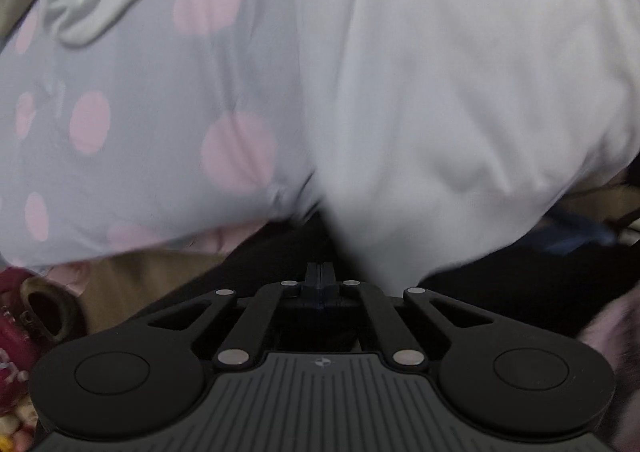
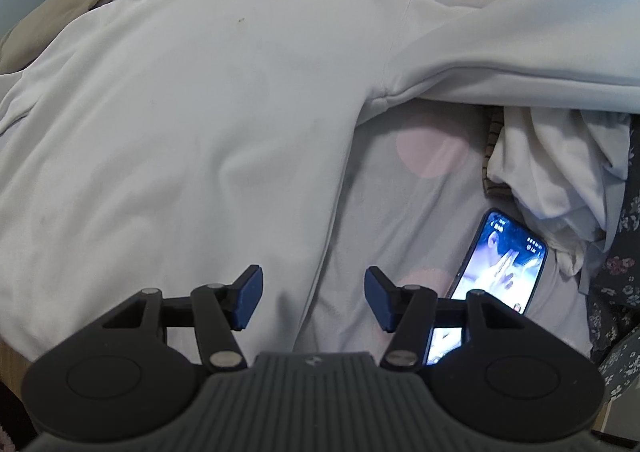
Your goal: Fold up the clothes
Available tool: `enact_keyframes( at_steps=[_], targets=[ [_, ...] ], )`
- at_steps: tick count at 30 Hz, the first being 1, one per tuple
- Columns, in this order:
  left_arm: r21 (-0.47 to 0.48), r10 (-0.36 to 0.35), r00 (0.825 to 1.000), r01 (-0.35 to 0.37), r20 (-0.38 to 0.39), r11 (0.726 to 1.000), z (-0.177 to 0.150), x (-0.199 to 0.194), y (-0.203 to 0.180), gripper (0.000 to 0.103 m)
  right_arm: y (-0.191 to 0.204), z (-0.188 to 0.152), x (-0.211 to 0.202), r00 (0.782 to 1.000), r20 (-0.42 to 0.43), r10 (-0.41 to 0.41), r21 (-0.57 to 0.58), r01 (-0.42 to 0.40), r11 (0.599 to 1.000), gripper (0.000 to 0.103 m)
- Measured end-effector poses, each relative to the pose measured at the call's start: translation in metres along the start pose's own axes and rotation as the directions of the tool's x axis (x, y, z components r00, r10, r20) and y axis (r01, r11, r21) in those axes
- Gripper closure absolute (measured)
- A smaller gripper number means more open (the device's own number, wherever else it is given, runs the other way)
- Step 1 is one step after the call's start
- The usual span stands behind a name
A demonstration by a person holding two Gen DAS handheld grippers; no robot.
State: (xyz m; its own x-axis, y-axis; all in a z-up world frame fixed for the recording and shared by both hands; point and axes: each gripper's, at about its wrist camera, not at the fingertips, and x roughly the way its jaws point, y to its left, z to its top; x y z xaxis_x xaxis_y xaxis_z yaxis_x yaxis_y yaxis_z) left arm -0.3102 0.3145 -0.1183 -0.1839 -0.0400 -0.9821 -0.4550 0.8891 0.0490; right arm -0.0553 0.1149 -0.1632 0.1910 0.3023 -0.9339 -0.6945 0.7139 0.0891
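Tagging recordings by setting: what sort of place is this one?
Most likely a bedroom at home. A white sweatshirt lies spread on a pink-dotted bedsheet, with a lit phone and a heap of other clothes beside it.

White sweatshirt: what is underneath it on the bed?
The white sweatshirt lies on a grey sheet with pink dots, which shows around its edges. Whatever lies beneath its body is covered and cannot be seen.
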Motion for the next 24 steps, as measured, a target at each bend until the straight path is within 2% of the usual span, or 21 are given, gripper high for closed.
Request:
enact_keyframes(
  at_steps=[4, 7, 9, 11, 13, 15, 20, 21, 22, 23, 24],
  targets=[
    [-0.007, -0.073, 0.995, 0.073, 0.069, 0.997, 0.01, -0.007, -0.004, 0.103, 0.002, -0.006, 0.003, 0.998, -0.05, 0.045, 0.027, -0.044, 0.999, 0.043],
    [0.024, -0.116, 0.981, 0.114, 0.154, 0.993, 0.02, -0.02, -0.012, 0.101, 0.004, -0.015, 0.006, 0.993, -0.098, 0.072, 0.046, -0.068, 0.997, 0.043],
    [0.04, -0.138, 0.969, 0.132, 0.205, 0.99, 0.032, -0.027, -0.019, 0.091, 0.005, -0.024, 0.01, 0.984, -0.144, 0.105, 0.077, -0.095, 0.993, 0.044],
    [0.05, -0.155, 0.956, 0.147, 0.25, 0.988, 0.046, -0.032, -0.027, 0.09, 0.005, -0.034, 0.016, 0.97, -0.2, 0.142, 0.115, -0.121, 0.986, 0.046],
    [0.055, -0.174, 0.944, 0.166, 0.28, 0.985, 0.058, -0.028, -0.034, 0.089, 0.009, -0.043, 0.025, 0.959, -0.25, 0.134, 0.11, -0.11, 0.988, 0.053],
    [0.062, -0.189, 0.933, 0.179, 0.305, 0.982, 0.069, -0.022, -0.042, 0.089, 0.013, -0.051, 0.034, 0.946, -0.299, 0.123, 0.101, -0.097, 0.99, 0.054],
    [0.085, -0.156, 0.938, 0.136, 0.308, 0.987, 0.085, -0.002, -0.055, 0.089, 0.014, -0.059, 0.059, 0.921, -0.353, 0.166, 0.177, -0.109, 0.978, 0.057],
    [0.085, -0.148, 0.94, 0.128, 0.307, 0.988, 0.087, 0.002, -0.056, 0.089, 0.014, -0.059, 0.062, 0.919, -0.346, 0.187, 0.198, -0.124, 0.972, 0.067],
    [0.079, -0.142, 0.941, 0.124, 0.307, 0.989, 0.086, 0.004, -0.054, 0.088, 0.015, -0.058, 0.063, 0.92, -0.344, 0.189, 0.203, -0.124, 0.971, 0.081],
    [0.072, -0.137, 0.942, 0.121, 0.308, 0.99, 0.085, 0.006, -0.051, 0.086, 0.017, -0.058, 0.062, 0.922, -0.347, 0.17, 0.185, -0.111, 0.976, 0.092],
    [0.063, -0.132, 0.942, 0.118, 0.308, 0.991, 0.084, 0.007, -0.048, 0.085, 0.018, -0.057, 0.059, 0.919, -0.355, 0.174, 0.173, -0.118, 0.978, 0.096]
  ],
)
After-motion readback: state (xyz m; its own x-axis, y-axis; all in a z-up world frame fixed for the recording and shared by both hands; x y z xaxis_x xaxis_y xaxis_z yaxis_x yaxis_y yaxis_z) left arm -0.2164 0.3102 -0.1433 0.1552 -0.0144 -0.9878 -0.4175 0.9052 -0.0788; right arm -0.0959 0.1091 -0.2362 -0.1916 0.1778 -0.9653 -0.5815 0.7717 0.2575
